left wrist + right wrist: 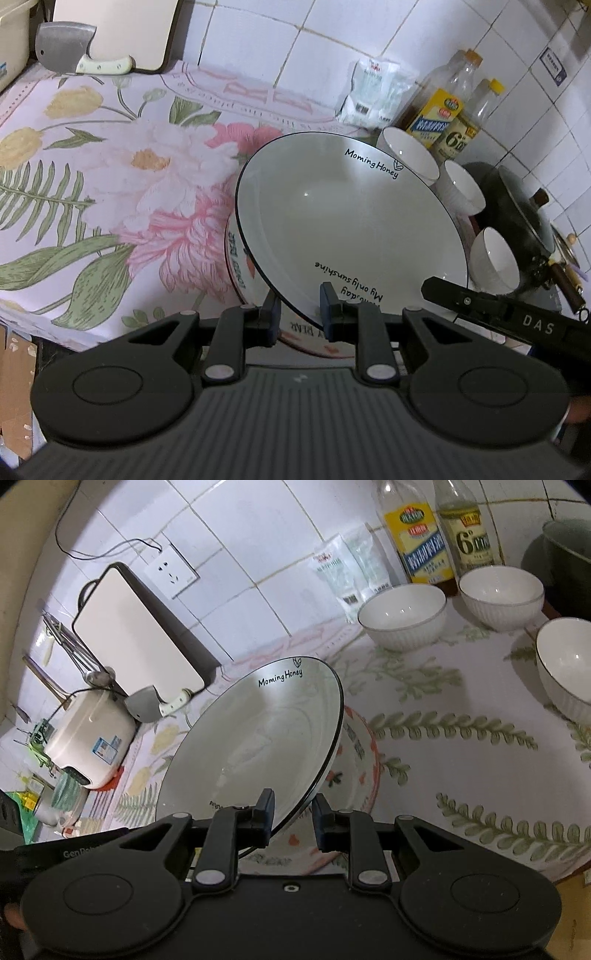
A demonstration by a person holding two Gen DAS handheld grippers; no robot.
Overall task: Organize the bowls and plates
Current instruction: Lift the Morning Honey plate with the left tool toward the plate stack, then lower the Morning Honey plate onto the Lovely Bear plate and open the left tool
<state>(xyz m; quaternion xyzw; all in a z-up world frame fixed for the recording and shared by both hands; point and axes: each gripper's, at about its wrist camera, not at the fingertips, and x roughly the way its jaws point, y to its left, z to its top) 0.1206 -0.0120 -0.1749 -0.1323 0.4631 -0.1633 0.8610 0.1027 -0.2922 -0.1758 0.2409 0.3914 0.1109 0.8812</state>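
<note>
Both tools are on the same white plate (pixel 351 221), the one with a thin dark rim and "Morning Honey" written near its far edge. The left tool (pixel 300 314) pinches the near rim between its blue-padded fingers, one pad under the plate and one on its face. The right tool (pixel 293 818) has the rim between its fingers too; the left finger sits against the plate's face, but the other seems to stand a little off the underside, so I cannot tell if it really grips.

The plate is tilted, its far edge raised, just ahead of both tools. Directly beneath it, close to the fingertips, lies a second plate (pixel 356 771) with a red rim and orange flower pattern, flat on the flowered worktop (pixel 92 184).

Farther ahead and to the right of the tools stand three white ribbed bowls (pixel 402 614), upright and apart from each other. Behind them, against the tiled wall, are two bottles with yellow labels (pixel 421 542) and a white packet (pixel 347 568). Far ahead to the left of the left tool, a cleaver (pixel 70 51) lies at the foot of a cutting board (pixel 118 33) leaning on the wall.
</note>
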